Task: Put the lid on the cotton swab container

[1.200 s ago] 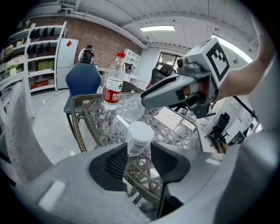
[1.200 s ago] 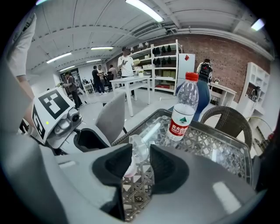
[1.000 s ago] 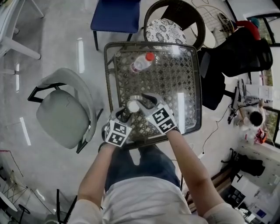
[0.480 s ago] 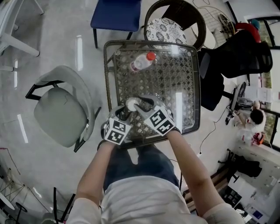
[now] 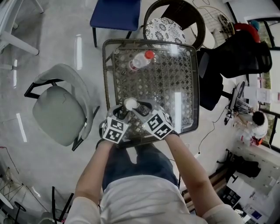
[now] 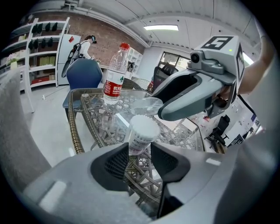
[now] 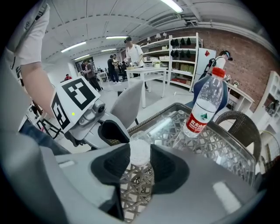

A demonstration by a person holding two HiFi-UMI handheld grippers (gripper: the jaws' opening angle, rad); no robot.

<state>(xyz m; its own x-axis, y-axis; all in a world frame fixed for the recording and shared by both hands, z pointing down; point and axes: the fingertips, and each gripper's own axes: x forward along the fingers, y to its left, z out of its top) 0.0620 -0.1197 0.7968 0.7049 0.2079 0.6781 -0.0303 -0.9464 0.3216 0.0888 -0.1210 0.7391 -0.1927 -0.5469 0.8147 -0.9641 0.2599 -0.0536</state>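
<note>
Clamps the cotton swab container (image 6: pixel 142 131) in the left gripper (image 6: pixel 139 148), jaws closed on its lower body, the white top and a strip of printed label standing clear above the pads, the base hidden behind them. Carries the clear lid (image 6: pixel 146 106) in the right gripper (image 7: pixel 140 148), with the pads meeting the lid's sides on both flanks and the jaws just now opening a shade wider without letting it drop. Holds that lid tilted, just past and slightly above the left gripper's tips, at the far rim of the container's top and not seated on it; cannot make out whether lid and rim touch. Sets the two grippers nearly tip to tip, the right one slanting in from the right of the left one. Works over the near edge of a glass-topped wicker table (image 5: pixel 151 42), the weave showing directly beneath both pairs of jaws. Leaves a water bottle (image 7: pixel 205 103) with a red cap and a red-and-white label upright on the glass, well beyond both sets of tips, to the left of the left gripper's line and to the right of the right gripper's. Has a grey chair (image 5: pixel 54 116) off to the left of the left gripper, apart from the table, and, far past the bottle, a blue chair (image 5: pixel 116 13) and a wicker chair (image 5: pixel 164 30) with a patterned cushion.
</note>
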